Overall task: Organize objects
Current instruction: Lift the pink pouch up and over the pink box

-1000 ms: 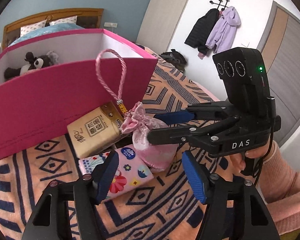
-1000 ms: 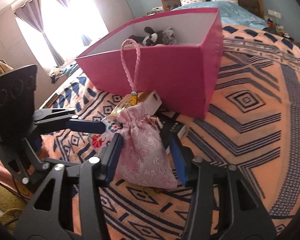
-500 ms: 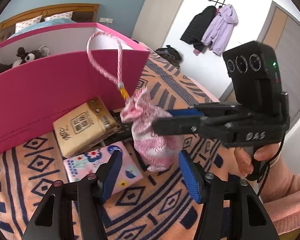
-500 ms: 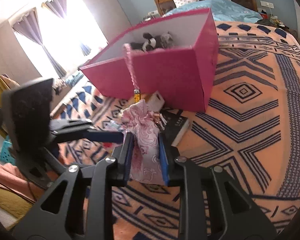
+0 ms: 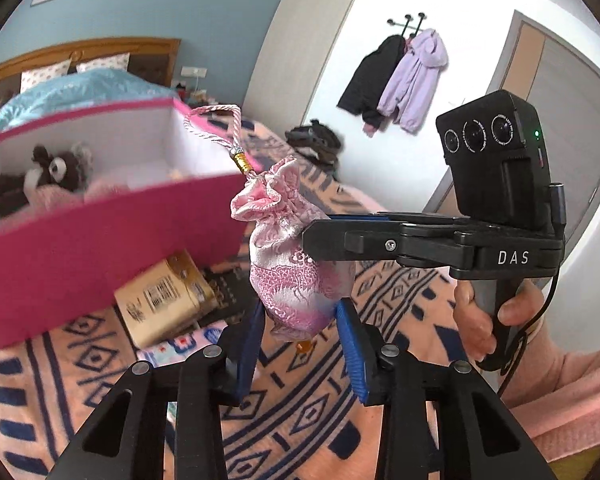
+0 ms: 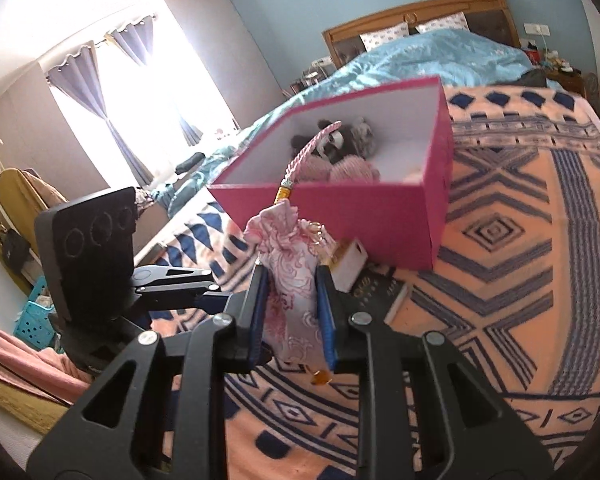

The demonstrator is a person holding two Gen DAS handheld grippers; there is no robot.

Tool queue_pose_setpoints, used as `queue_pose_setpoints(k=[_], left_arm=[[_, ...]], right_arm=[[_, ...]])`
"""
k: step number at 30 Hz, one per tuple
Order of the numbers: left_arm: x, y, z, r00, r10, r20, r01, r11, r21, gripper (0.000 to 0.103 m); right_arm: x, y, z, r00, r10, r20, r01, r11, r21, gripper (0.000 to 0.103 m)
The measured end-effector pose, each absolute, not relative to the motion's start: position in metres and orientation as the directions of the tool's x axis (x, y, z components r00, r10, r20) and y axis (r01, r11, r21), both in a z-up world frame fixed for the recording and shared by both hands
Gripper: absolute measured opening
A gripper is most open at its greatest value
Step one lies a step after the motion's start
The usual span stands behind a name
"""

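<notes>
Hanging near pink box: pink pouch, pinched by right gripper; left gripper spread wide beneath it.

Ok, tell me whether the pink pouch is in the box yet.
Not yet. The pouch is clamped in the right gripper, outside the box's near wall.

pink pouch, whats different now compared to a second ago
The right gripper has closed on the pink pouch and lifted it off the blanket, up and toward the pink box; a second ago its jaws stood open around the pouch as it lay there. The left gripper stays open beneath the pouch. The tan packet, the floral packet and the box remain in place.
</notes>
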State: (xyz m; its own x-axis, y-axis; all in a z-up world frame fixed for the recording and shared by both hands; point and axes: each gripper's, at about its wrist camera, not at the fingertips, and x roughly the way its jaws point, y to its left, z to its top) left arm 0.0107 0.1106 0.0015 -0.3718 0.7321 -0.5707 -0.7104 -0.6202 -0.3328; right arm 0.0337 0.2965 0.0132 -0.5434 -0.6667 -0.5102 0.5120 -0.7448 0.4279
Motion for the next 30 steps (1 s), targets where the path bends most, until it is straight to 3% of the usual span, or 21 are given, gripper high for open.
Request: queue_pose_setpoints(k=[19, 30], left_arm=[[-0.050, 0.099, 0.075, -0.527, 0.690, -0.495, -0.691, -0.688, -0.223, 0.037], [-0.099, 0.105, 0.089, -0.576, 0.640, -0.508, -0.658, -0.732, -0.176, 0.036]], right_arm=[[-0.023, 0.281, 0.088, -0.602, -0.688, -0.405, 0.581, -0.726, 0.369, 0.026], [-0.068, 0.281, 0.102, -0.642, -0.648, -0.411, 0.553, -0.762, 0.337, 0.025]])
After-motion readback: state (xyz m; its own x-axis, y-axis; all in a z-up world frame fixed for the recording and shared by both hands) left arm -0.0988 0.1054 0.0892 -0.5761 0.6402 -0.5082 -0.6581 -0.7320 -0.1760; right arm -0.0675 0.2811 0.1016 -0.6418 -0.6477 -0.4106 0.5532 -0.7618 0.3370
